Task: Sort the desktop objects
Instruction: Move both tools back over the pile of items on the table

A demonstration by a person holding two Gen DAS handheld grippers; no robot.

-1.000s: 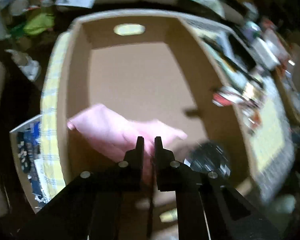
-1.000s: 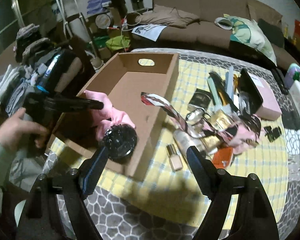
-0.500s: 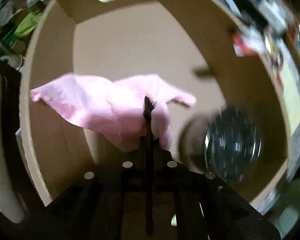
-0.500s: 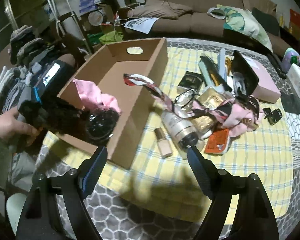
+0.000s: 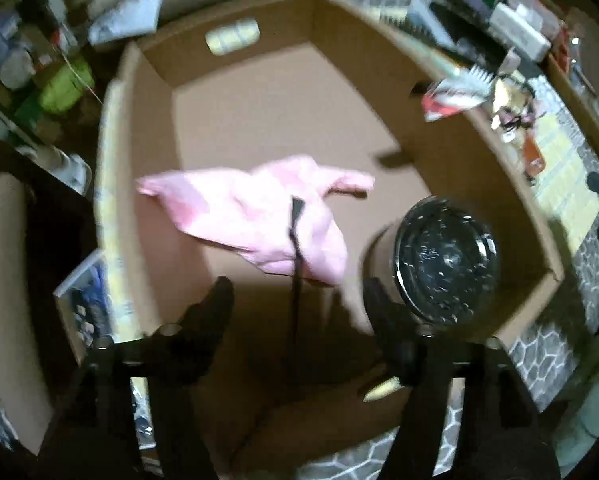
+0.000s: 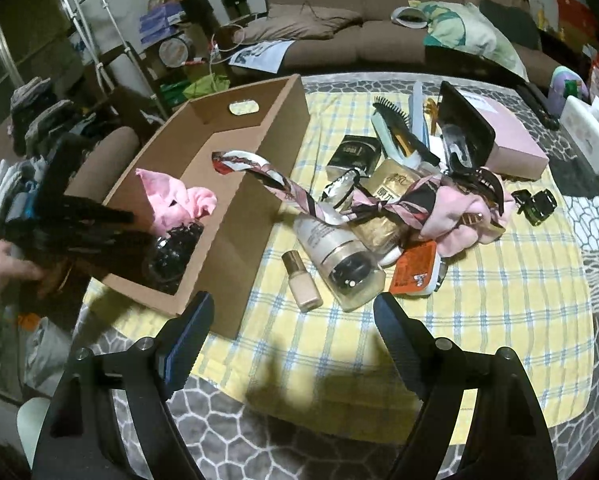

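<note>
Checked-cloth bench [image 6: 499, 320]: cream bottle [image 6: 341, 258] just ahead of right tool [image 6: 289, 334], long axis toward it, jaws wide, empty. Left tool [image 5: 295, 304], jaws just opened, empty, above pink cloth [image 5: 251, 216] in cardboard box [image 5: 479, 152].

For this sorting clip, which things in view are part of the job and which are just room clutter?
Part of the job:
- cardboard box
- pink cloth and dark jar, already in the box
- table pile: patterned scarf, hairbrush, small foundation bottle, large bottle

Lying about:
- sofa
- pillow
- folded clothes
</note>
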